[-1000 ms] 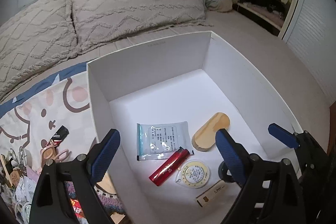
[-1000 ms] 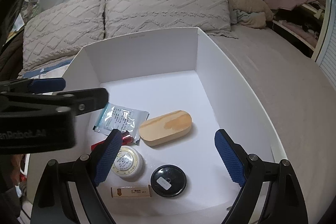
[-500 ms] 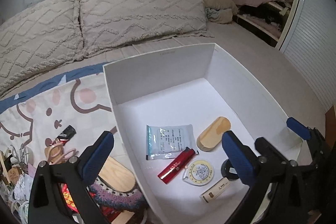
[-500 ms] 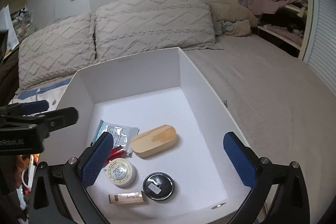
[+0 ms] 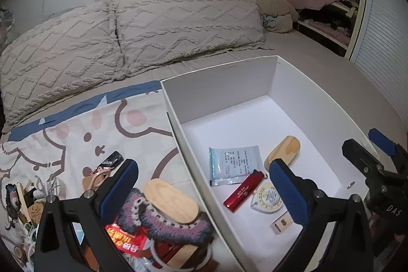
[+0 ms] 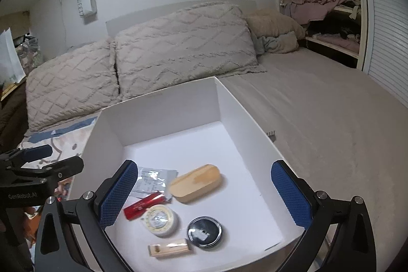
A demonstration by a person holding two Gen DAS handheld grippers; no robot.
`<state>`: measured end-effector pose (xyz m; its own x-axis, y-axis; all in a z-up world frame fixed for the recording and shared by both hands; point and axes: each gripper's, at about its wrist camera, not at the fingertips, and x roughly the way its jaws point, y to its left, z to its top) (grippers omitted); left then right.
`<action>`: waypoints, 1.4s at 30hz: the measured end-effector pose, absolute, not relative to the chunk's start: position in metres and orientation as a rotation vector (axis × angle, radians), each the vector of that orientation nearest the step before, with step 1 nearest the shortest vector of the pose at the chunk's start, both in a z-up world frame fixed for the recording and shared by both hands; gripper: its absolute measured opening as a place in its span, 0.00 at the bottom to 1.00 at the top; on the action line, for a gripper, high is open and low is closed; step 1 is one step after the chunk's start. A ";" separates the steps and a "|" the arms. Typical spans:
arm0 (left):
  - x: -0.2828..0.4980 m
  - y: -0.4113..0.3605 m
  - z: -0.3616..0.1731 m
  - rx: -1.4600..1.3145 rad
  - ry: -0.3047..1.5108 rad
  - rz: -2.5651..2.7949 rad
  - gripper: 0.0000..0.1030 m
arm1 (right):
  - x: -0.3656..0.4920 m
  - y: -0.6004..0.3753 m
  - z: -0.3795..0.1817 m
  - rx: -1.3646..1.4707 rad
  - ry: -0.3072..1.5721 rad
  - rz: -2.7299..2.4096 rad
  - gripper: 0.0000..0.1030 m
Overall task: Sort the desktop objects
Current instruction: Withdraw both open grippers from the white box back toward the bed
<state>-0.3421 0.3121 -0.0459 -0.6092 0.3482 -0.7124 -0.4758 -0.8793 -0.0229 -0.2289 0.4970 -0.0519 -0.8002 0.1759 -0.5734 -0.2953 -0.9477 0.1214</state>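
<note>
**Both grippers released above a half-filled white box on the bed**

Much of the clutter at the lower left of the left wrist view is cut off by the frame and hidden behind the left gripper point(image 5: 204, 193); only a crocheted purple-and-grey piece point(image 5: 163, 218), a flat oval wooden lid point(image 5: 170, 200), a red-and-yellow printed packet point(image 5: 126, 238) and a small black tube point(image 5: 112, 160) can be made out. The print on the packets is too small to read.

All this lies on a bed with a taupe sheet point(image 6: 318, 119), two textured beige pillows point(image 5: 183, 24) at its head and a cartoon-printed cloth point(image 5: 76, 134) spread left of the box. An open closet with piled clothes point(image 6: 329, 7) stands at the far right.

The open white cardboard box point(image 6: 163, 108) holds a clear printed sachet point(image 6: 153, 179), an oval wooden case point(image 6: 196, 182), a red metallic tube point(image 6: 142, 204), a round cream tape measure point(image 6: 160, 219), a round black lid point(image 6: 204, 232) and a small wooden block point(image 6: 169, 250), all near its front-left part.

The left gripper is released, spread wide astride the box's left wall, holding nothing. The right gripper point(image 6: 205, 198) is likewise released and empty over the box.
</note>
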 end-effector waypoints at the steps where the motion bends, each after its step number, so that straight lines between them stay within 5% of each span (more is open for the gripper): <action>1: -0.339 0.308 -0.045 -1.027 0.226 2.459 1.00 | -0.228 0.494 -0.052 -0.844 0.299 2.754 1.00; 25: -0.257 0.212 -0.020 -0.784 0.179 2.628 1.00 | -0.162 0.418 -0.038 -0.738 0.058 2.793 1.00; 42: -0.174 0.168 -0.017 -0.601 0.196 2.735 1.00 | -0.102 0.376 -0.035 -0.635 0.072 2.868 1.00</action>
